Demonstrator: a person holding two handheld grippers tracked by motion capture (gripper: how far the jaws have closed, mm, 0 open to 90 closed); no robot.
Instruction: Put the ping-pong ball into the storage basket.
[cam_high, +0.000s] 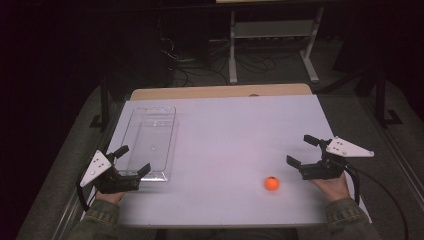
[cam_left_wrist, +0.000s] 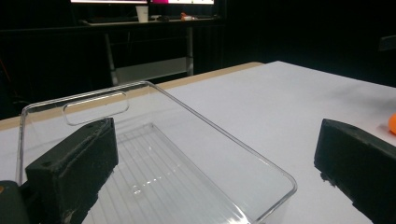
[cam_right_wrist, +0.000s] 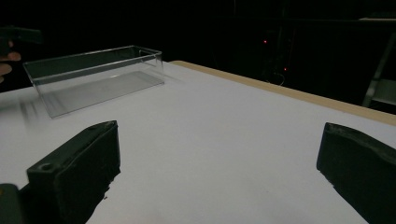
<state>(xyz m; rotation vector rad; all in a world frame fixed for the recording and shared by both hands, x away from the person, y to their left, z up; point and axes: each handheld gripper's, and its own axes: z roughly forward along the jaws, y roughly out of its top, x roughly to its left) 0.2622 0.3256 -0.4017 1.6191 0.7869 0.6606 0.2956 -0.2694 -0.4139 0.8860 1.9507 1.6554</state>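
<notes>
The room is dark, with black all around and some table legs and cables at the back, but the white table (cam_high: 225, 130) is lit up. On it sit two things. A small orange ball (cam_high: 272, 183) lies near the front, on the right side, just beside the right gripper (cam_high: 303, 151) and not touching it. A clear box (cam_high: 150, 142) sits on the left side, and the left gripper (cam_high: 133, 160) is at its near end. Both grippers have their jaws spread wide and hold nothing. In the left gripper view, one jaw sits over the inside of the box and the other is outside it, so the near wall of the box (cam_left_wrist: 196, 140) is between them. In that view the ball (cam_left_wrist: 392, 123) peeks in at the right edge. The ball looks round, smooth and bright, with a tiny dark spot on top. I think it is very light and will roll away with a small bump, so the jaws should come down on both sides of its middle and squeeze softly. I cannot tell if it is hard or squishy. The box looks see-through, shiny and empty, with thin stiff walls and lines on its floor. It is likely light and slippery, so it may slide if pushed. Its thin rim is the best place to pinch it.
</notes>
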